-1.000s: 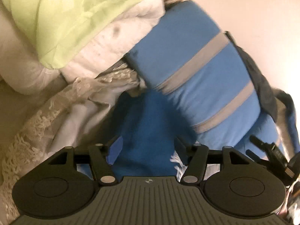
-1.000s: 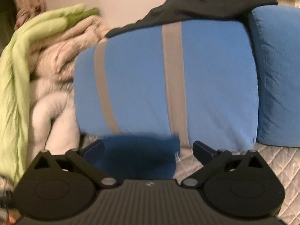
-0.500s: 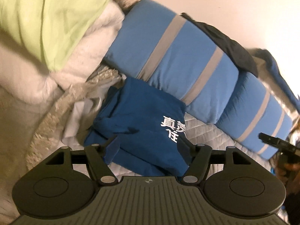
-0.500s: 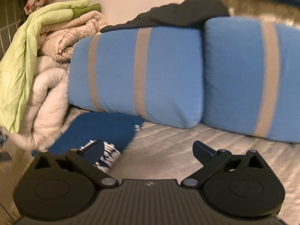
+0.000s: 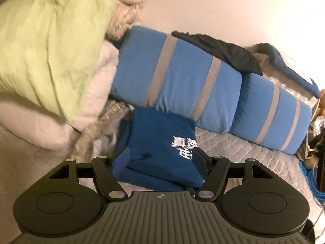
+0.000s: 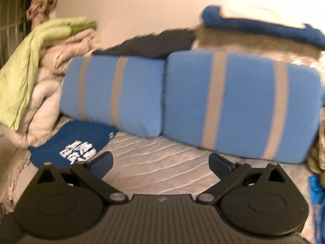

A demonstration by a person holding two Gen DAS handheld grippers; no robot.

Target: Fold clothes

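Quilted grey bedding (image 6: 162, 162) is forming the work surface, with a plain pale wall (image 5: 223, 10) rising behind it. Nearest to you, two grippers are showing, one per hand. Your left gripper (image 5: 161, 158) is hanging with its fingers spread apart and nothing clamped between them; your right gripper (image 6: 160, 162) is likewise standing wide open and empty over bare quilt.

Just beyond the left gripper, one folded dark-blue shirt (image 5: 160, 148) is lying flat on the bedding, and its near edge is showing between the spread fingers in the left wrist view. White printed characters (image 5: 183, 146) are facing up on its right half. In that view the folded bundle's long axis is running from the near edge toward the pillows, with its far end touching the base of the left pillow. In the right wrist view the same shirt (image 6: 71, 142) is sitting at lower left, to the left of the right gripper's left finger.

Behind the shirt, two blue pillows are leaning against the wall side by side and touching: a left pillow (image 5: 178, 77) and a right pillow (image 5: 270, 118), each carrying two grey stripes. One dark garment (image 5: 219, 48) is draping over the left pillow's top. To the left, one stack of bedding is rising, with a lime-green cover (image 5: 50, 46) over pale blankets (image 5: 101, 85).
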